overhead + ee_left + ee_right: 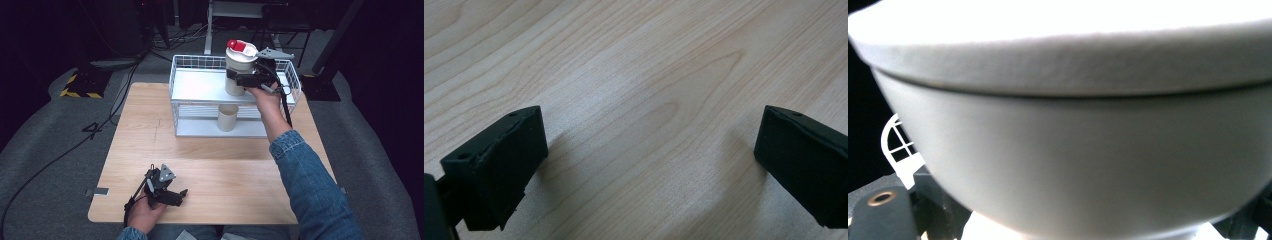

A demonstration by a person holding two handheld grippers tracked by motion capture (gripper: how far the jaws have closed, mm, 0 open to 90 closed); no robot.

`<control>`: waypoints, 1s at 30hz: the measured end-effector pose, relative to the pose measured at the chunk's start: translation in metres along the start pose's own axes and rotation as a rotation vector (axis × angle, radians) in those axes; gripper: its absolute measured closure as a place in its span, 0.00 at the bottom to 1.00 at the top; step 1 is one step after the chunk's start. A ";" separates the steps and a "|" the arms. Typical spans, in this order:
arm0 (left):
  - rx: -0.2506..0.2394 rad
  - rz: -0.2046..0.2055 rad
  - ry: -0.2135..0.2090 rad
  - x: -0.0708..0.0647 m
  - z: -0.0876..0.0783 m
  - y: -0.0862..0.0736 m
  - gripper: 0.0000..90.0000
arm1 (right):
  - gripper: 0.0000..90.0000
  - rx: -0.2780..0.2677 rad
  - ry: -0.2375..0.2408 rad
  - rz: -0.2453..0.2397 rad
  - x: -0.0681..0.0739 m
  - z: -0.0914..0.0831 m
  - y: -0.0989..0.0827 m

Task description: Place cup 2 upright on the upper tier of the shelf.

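Right claw (246, 80) grips white canister w/ red-topped lid (237, 70) on wire rack's (200, 85) upper shelf. Left claw (170, 195), jaws spread wide w/ nothing between, rests on table (225, 170) near person.

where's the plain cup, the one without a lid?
In the high view, the plain cup stands on the lower shelf of the white wire rack, right of centre, directly below the lidded cup on the top shelf.

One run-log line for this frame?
right gripper: shut on white container, rack top shelf | left gripper: open, on table
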State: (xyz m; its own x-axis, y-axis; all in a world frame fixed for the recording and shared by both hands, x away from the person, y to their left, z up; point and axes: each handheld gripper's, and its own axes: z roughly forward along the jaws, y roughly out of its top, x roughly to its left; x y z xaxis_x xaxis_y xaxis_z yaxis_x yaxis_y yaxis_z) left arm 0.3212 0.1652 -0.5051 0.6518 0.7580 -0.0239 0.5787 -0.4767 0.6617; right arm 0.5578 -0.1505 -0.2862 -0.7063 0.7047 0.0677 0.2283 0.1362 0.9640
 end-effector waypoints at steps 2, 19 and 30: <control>-0.001 0.001 0.000 0.000 0.000 0.000 0.01 | 0.13 0.003 0.001 -0.002 0.000 0.000 0.000; -0.002 -0.002 -0.003 0.000 0.000 0.000 0.01 | 0.00 0.021 -0.033 -0.027 -0.002 -0.016 0.003; -0.005 0.001 -0.002 0.000 0.001 0.000 0.01 | 0.00 0.015 -0.040 -0.038 -0.003 -0.057 -0.001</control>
State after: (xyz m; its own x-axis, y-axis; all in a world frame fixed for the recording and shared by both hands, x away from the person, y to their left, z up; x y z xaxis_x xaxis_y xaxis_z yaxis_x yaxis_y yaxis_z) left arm 0.3216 0.1650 -0.5055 0.6534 0.7566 -0.0252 0.5759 -0.4752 0.6652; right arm 0.5216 -0.1927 -0.2725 -0.6871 0.7263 0.0203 0.2121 0.1738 0.9617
